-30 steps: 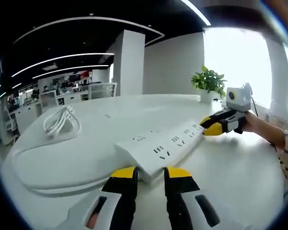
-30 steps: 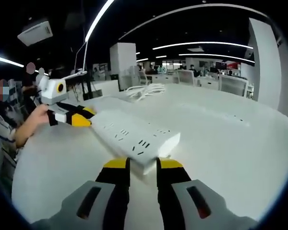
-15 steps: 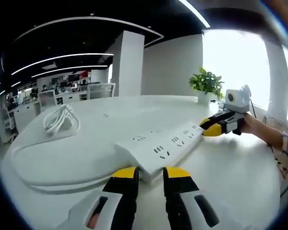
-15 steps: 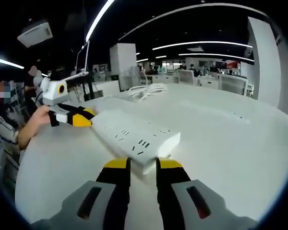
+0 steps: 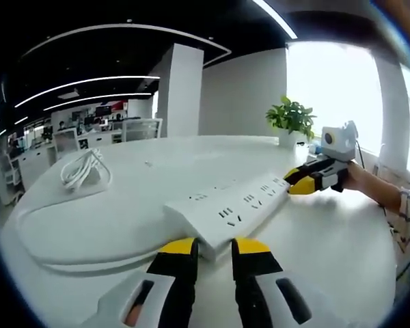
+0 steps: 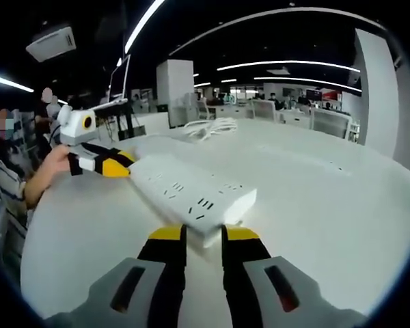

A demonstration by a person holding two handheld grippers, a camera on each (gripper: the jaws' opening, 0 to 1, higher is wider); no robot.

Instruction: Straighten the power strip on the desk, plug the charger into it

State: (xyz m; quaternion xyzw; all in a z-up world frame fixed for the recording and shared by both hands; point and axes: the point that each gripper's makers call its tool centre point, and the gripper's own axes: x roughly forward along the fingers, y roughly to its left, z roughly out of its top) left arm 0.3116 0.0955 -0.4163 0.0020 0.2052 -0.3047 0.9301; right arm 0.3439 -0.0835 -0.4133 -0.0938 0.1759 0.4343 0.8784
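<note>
A long white power strip lies flat on the white desk, and each end sits between a gripper's yellow jaw tips. My left gripper is shut on the near end in the left gripper view. At the far end my right gripper grips it, with a person's hand behind. In the right gripper view the right gripper is shut on the strip, and the left gripper clamps the far end. The coiled white charger cable lies apart from the strip, also seen as a coil.
The strip's white cord curves along the desk's left edge. A potted plant stands at the back right by a bright window. Office desks and chairs stand beyond the desk. A white pillar rises behind it.
</note>
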